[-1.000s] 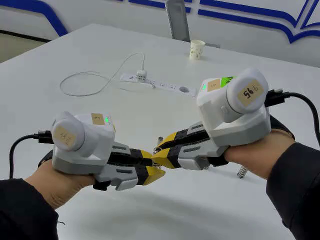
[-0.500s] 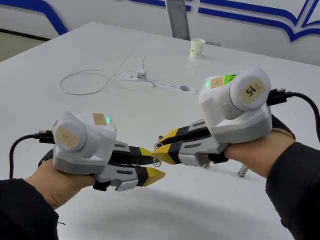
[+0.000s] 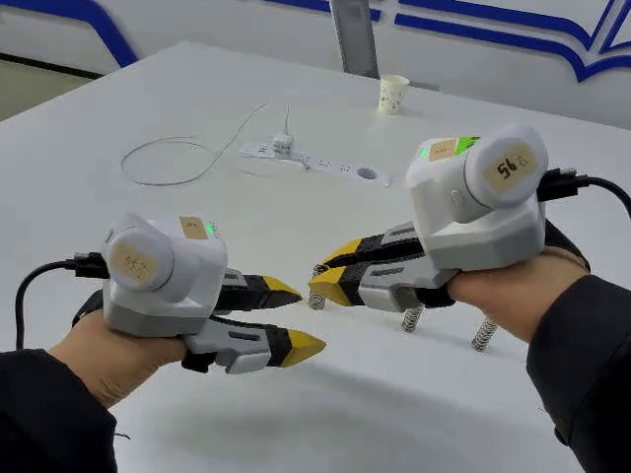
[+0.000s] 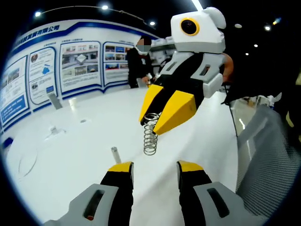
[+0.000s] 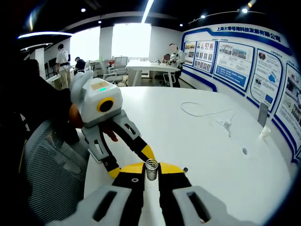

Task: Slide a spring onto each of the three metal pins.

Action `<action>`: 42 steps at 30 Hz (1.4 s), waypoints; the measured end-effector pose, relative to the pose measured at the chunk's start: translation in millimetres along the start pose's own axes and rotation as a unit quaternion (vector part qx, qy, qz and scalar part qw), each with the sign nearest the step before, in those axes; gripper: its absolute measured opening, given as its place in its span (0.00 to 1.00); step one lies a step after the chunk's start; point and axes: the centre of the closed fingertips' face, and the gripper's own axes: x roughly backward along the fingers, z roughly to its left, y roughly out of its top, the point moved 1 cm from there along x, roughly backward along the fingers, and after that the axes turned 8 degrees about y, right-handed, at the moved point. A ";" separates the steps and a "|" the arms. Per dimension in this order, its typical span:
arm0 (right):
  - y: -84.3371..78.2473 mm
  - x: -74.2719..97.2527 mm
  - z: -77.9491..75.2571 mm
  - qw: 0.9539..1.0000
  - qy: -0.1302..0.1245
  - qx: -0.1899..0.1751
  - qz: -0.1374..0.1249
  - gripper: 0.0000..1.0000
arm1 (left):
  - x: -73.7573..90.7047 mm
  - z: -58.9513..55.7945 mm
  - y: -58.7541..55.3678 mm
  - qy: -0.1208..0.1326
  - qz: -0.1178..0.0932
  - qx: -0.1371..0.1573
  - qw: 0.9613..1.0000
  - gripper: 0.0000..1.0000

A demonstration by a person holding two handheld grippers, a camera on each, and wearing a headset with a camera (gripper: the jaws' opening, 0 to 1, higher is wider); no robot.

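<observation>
My right gripper (image 3: pixel 322 279) is shut on the top of a small steel spring (image 3: pixel 315 299), which hangs upright from its yellow tips above the white table. In the left gripper view the spring (image 4: pixel 150 136) dangles from the right gripper (image 4: pixel 162 117), and a bare metal pin (image 4: pixel 114 154) stands on the table to its left. In the right gripper view the spring (image 5: pixel 151 165) sits between the jaws, with the pin (image 5: pixel 185 169) just beyond. My left gripper (image 3: pixel 296 317) is open with nothing between its jaws, its tips just left of the spring. Two springs (image 3: pixel 411 317) (image 3: pixel 483 333) stand upright under the right hand.
A white power strip (image 3: pixel 315 165) with a looped cable (image 3: pixel 163 163) lies mid-table. A paper cup (image 3: pixel 392 94) stands at the far edge. The table (image 3: pixel 197 108) is wide and white. People stand in the room behind.
My left gripper has opened and drawn back from the spring, where both grippers' tips met. The right gripper still holds the spring and has shifted slightly right.
</observation>
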 end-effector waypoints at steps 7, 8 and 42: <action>3.4 3.1 -13.1 1.000 -0.019 -0.003 -0.011 0.12 | 0.2 3.0 -0.7 0.009 0.003 0.006 1.000 0.43; 4.0 3.3 -15.5 1.000 -0.022 -0.005 -0.013 0.12 | 0.3 3.4 -0.9 0.011 0.004 0.007 1.000 0.44; -17.5 -30.1 -76.4 0.995 -0.087 -0.048 -0.021 0.12 | 1.0 11.3 -6.4 0.024 0.010 0.025 0.999 0.53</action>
